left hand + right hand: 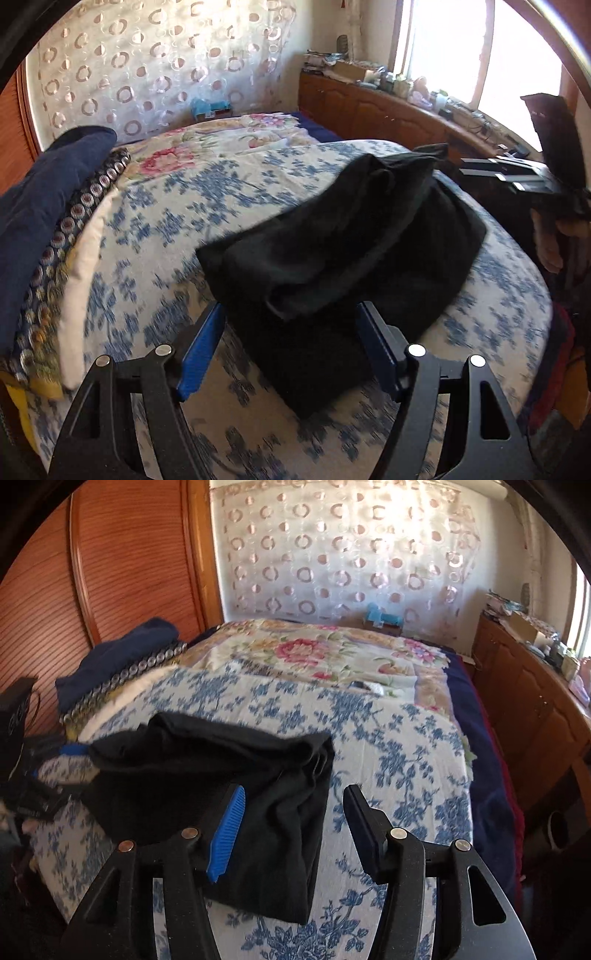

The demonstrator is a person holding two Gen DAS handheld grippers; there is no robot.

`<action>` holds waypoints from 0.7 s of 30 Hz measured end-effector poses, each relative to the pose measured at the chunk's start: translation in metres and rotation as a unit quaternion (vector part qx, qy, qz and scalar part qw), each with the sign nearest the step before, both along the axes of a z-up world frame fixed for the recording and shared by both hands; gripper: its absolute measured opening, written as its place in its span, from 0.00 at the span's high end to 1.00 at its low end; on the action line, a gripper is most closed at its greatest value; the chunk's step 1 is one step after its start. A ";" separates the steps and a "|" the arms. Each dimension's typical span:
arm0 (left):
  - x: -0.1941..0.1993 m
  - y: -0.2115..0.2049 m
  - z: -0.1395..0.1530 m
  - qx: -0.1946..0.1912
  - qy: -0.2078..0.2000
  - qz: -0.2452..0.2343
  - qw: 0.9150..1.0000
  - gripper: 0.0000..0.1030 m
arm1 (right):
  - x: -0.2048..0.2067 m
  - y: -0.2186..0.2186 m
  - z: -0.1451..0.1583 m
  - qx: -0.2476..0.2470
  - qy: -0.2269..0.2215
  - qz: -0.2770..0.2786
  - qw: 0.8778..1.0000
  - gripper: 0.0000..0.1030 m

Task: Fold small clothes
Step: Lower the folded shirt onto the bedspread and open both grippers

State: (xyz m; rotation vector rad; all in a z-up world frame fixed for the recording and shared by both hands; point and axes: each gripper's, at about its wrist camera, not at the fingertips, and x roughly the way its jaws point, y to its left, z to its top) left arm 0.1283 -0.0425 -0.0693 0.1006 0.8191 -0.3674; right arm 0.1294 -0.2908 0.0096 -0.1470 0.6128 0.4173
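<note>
A black garment (332,258) lies partly folded on the blue-flowered bedspread (177,206), with a rumpled layer doubled over on top. My left gripper (291,339) is open, its blue pads either side of the garment's near end, holding nothing. In the right wrist view the same garment (229,775) lies left of centre. My right gripper (293,830) is open over the garment's right edge, with nothing between the pads. The right gripper also shows at the right edge of the left wrist view (517,177), and the left gripper shows at the left edge of the right wrist view (55,771).
A stack of folded clothes with a navy piece on top (48,192) sits on the bed's left side (122,664). A wooden sideboard (528,701) with clutter runs along the right under a window. A wooden wardrobe (110,572) stands at the left. A pink-flowered quilt (314,653) covers the far bed.
</note>
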 end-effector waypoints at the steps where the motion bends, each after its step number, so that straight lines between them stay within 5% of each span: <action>1: 0.005 -0.001 0.000 0.002 -0.001 0.001 1.000 0.28 | 0.000 0.000 -0.001 -0.003 0.005 0.002 1.000 0.44; 7: 0.041 0.000 0.002 0.008 -0.013 0.034 0.999 0.28 | 0.030 0.002 -0.001 -0.002 0.026 0.001 1.000 0.44; 10: 0.057 0.014 0.011 0.016 -0.050 0.091 0.994 0.28 | 0.050 0.006 0.008 0.007 0.016 -0.005 1.000 0.44; 13: 0.067 0.032 0.015 0.004 -0.043 0.128 0.991 0.28 | 0.068 0.000 0.011 0.021 0.011 -0.047 0.999 0.44; 19: 0.050 0.051 0.018 -0.021 -0.039 0.125 0.991 0.28 | 0.069 -0.012 0.014 0.054 0.016 -0.062 0.996 0.44; 21: 0.044 0.052 0.016 -0.032 -0.031 0.114 0.992 0.28 | 0.062 -0.011 0.011 0.062 0.020 -0.046 0.997 0.36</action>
